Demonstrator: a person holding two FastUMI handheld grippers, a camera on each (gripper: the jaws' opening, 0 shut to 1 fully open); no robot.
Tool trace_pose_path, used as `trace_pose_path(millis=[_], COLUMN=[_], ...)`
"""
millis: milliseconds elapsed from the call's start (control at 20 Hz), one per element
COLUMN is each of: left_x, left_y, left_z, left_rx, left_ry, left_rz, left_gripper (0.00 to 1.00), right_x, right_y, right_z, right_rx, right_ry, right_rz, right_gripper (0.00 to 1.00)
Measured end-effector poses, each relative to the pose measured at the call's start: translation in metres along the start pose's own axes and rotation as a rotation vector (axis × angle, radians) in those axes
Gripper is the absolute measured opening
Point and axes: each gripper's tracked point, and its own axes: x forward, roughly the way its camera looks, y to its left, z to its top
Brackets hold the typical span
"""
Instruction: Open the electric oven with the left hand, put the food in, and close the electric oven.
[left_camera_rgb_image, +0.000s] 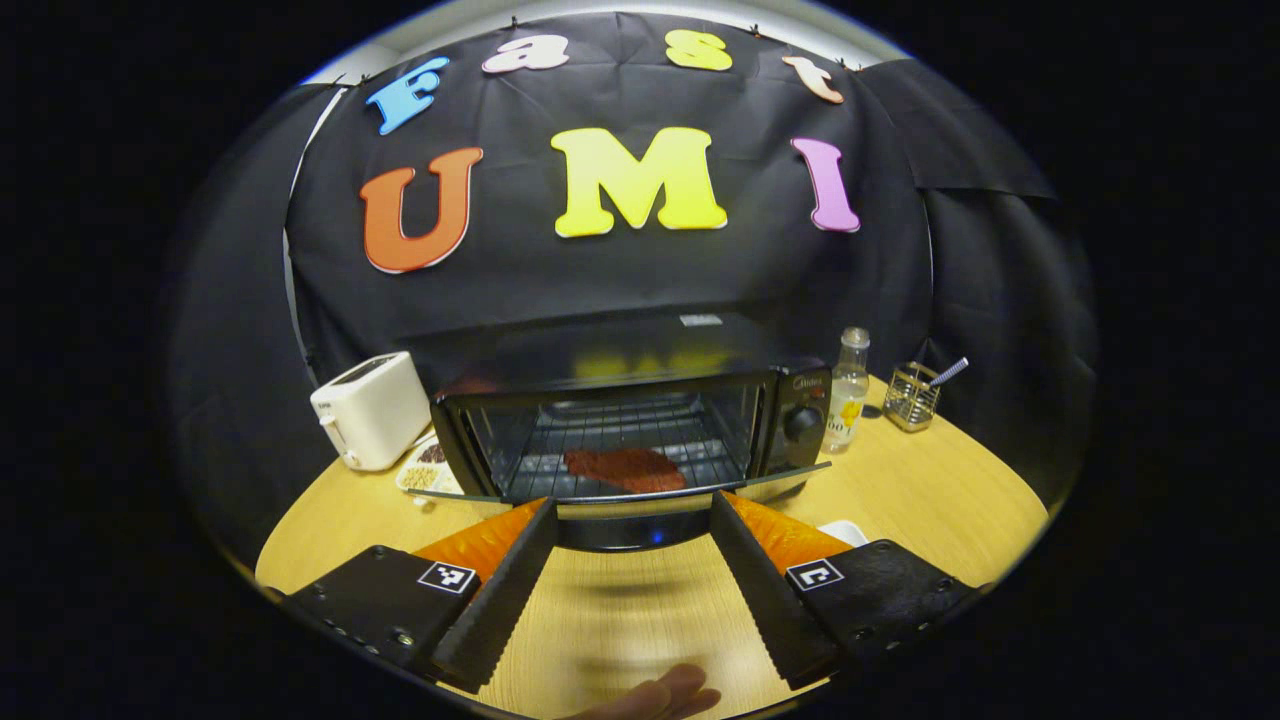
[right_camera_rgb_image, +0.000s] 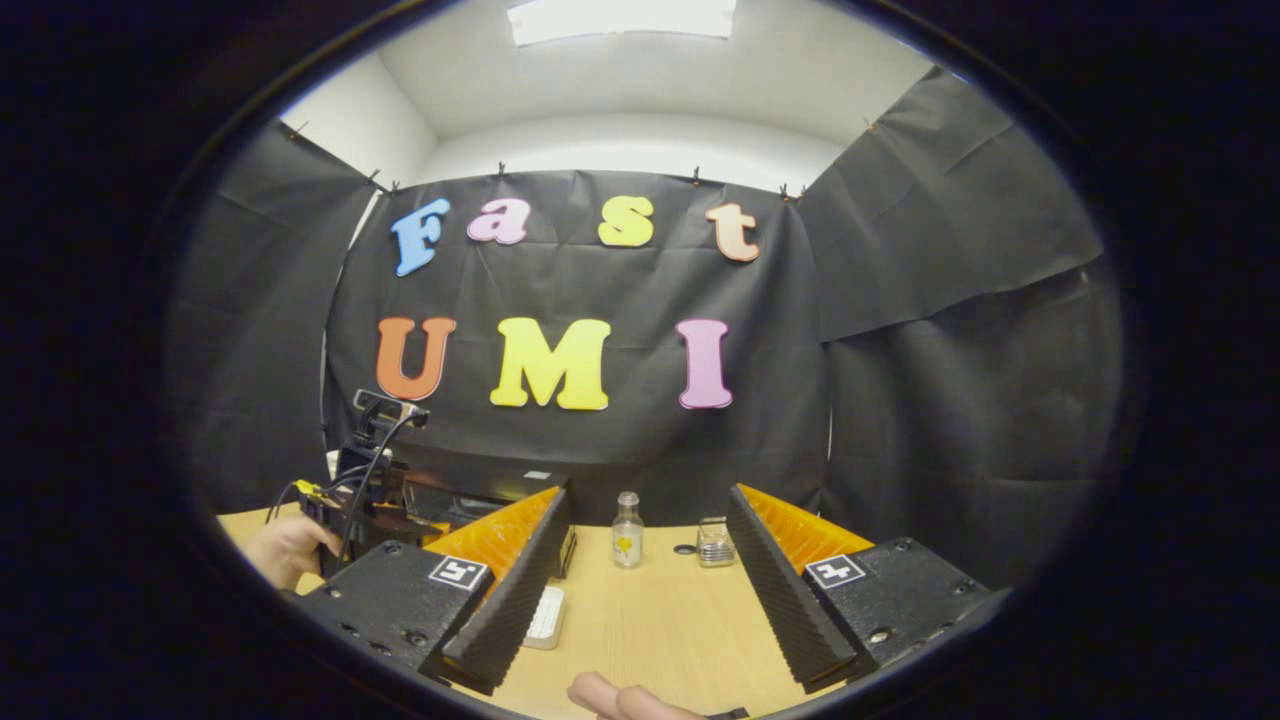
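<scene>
Left gripper view: the left gripper (left_camera_rgb_image: 632, 560), its two black serrated fingers (left_camera_rgb_image: 505, 585) spread wide apart and holding nothing, faces the black electric oven (left_camera_rgb_image: 640, 400) standing on the round light-wood surface (left_camera_rgb_image: 940, 490). The oven's glass door (left_camera_rgb_image: 640, 500) hangs partly open, its lower edge between the fingertips. A flat reddish-brown piece of food (left_camera_rgb_image: 625, 468) lies on the wire rack inside the oven. A white toaster (left_camera_rgb_image: 370, 410) stands to the left of the oven, with a small dish of grains (left_camera_rgb_image: 425, 470) just beside it; a clear glass bottle (left_camera_rgb_image: 848, 392) and a wire holder with a utensil (left_camera_rgb_image: 915, 395) stand to the oven's right.

Right gripper view: the right gripper (right_camera_rgb_image: 645, 580), fingers likewise wide apart and empty, hovers above the surface. The left gripper, held by a hand (right_camera_rgb_image: 285, 550), appears at far left in front of the oven.
</scene>
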Motion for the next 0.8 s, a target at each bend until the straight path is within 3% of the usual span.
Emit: trace_pose_path(millis=[100,350,500,550,600,750,800], left_x=[0.010,-0.012,-0.057,-0.072,-0.091,-0.153,-0.175], left_y=[0.005,0.012,0.020,0.021,0.022,0.033,0.035], left_z=[0.013,0.024,0.036,0.043,0.052,0.071,0.078], left_rx=[-0.028,-0.096,-0.102,-0.098,-0.094,-0.076,-0.067], left_ry=[-0.046,-0.071,-0.106,-0.131,-0.165,-0.245,-0.280], left_rz=[0.000,-0.029,-0.015,-0.019,-0.017,0.018,0.026], left_gripper=[0.96,0.96,0.96,0.87,0.94,0.94,0.94], right_x=[-0.006,-0.018,-0.024,-0.026,-0.029,-0.032,-0.030], right_y=[0.002,0.003,-0.004,-0.006,-0.004,0.005,0.009], right_z=[0.003,0.005,0.010,0.012,0.011,0.008,0.008], right_rx=[-0.012,-0.004,0.032,0.047,0.058,0.072,0.077], right_ry=[-0.004,0.002,-0.016,-0.022,-0.023,-0.016,-0.017], right_rz=[0.001,0.001,-0.035,-0.043,-0.045,-0.025,-0.015], right_gripper=[0.96,1.00,1.00,0.96,1.00,0.96,1.00])
